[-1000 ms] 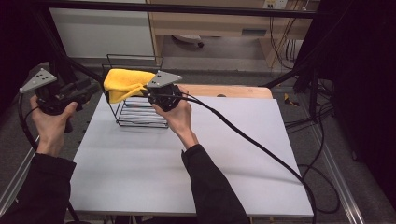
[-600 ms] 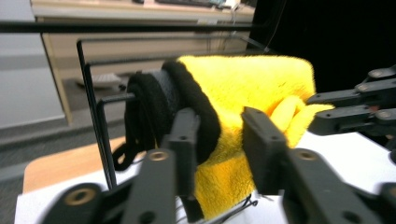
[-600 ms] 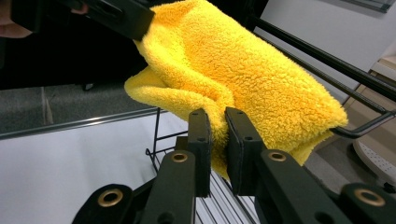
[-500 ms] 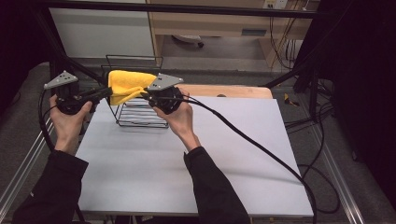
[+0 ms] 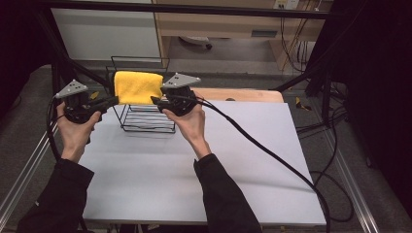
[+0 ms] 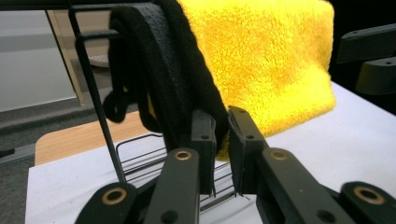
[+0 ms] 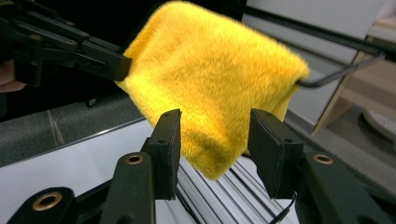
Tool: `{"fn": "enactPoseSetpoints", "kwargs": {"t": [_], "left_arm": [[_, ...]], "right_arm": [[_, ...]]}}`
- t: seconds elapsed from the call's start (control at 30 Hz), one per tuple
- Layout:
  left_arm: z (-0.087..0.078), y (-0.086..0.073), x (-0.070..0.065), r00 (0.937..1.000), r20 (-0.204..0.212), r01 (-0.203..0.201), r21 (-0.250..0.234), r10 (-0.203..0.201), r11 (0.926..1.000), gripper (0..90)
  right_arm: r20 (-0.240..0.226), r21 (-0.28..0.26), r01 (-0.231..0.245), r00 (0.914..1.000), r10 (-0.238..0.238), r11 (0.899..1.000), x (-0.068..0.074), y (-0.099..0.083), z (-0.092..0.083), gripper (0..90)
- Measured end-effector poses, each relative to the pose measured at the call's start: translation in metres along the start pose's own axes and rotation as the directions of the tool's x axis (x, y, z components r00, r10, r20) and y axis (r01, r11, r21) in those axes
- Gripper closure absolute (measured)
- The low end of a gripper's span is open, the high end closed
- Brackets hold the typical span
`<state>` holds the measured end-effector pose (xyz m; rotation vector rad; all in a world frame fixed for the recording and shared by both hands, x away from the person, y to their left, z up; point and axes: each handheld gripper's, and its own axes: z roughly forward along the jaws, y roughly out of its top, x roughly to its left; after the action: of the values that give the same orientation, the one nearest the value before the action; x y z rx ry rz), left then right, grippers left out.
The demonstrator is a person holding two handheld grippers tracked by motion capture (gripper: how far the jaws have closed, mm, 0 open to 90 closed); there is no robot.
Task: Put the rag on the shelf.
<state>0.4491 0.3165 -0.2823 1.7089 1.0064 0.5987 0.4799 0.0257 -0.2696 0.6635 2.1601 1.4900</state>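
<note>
Yellow cloth (image 5: 138,87), fluffy, folded, draped over wire rack (image 5: 145,119) rim

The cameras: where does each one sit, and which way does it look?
High view: above the table, looking forward and down; both forearms, left gripper, right gripper.
Left gripper view: on the left gripper, facing the yellow towel and a black cloth on the wire rack.
Right gripper view: on the right gripper, facing the towel.
All share the towel.
</note>
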Motion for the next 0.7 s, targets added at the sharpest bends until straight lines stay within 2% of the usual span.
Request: {"fn": "enactPoseSetpoints", "kwargs": {"t": [0.1, 0.2, 0.23, 0.3, 0.4, 0.53, 0.7], "left_arm": [[0.003, -0.003, 0.0, 0.9996, -0.016, -0.025, 0.009, 0.025, 0.9997, 81.4], [0.004, -0.006, 0.001, 0.9992, -0.022, -0.032, 0.011, 0.032, 0.9994, 81.5], [0.004, -0.007, 0.002, 0.9991, -0.024, -0.034, 0.012, 0.034, 0.9994, 81.5], [0.004, -0.009, 0.004, 0.999, -0.027, -0.034, 0.011, 0.034, 0.9994, 81.5], [0.002, -0.01, 0.007, 0.9992, -0.029, -0.026, -0.005, 0.026, 0.9996, 81.5], [0.005, -0.011, 0.011, 0.9996, -0.028, -0.007, -0.015, 0.006, 0.9999, 80.9], [0.01, -0.012, 0.01, 0.9996, -0.029, 0.001, -0.028, -0.002, 0.9996, 78.4]], "right_arm": [[0.016, 0.013, -0.022, 0.9996, 0.022, 1.0, -0.001, -0.006, 0.01, 55.4], [0.021, 0.017, -0.049, 0.9986, 0.048, 0.999, -0.002, -0.01, 0.018, 58.8], [0.025, 0.021, -0.049, 0.9985, 0.048, 0.999, -0.002, -0.012, 0.02, 62.0], [0.03, 0.03, -0.051, 0.9983, 0.05, 0.998, -0.002, -0.014, 0.022, 76.6], [0.019, 0.029, -0.054, 0.9984, 0.053, 0.998, -0.001, -0.015, 0.022, 87.6], [0.0, 0.03, -0.051, 0.9987, 0.051, 0.998, 0.002, -0.014, 0.019, 88.8], [0.043, 0.037, -0.052, 0.9978, 0.051, 0.998, 0.0, -0.015, 0.018, 88.7]]}}
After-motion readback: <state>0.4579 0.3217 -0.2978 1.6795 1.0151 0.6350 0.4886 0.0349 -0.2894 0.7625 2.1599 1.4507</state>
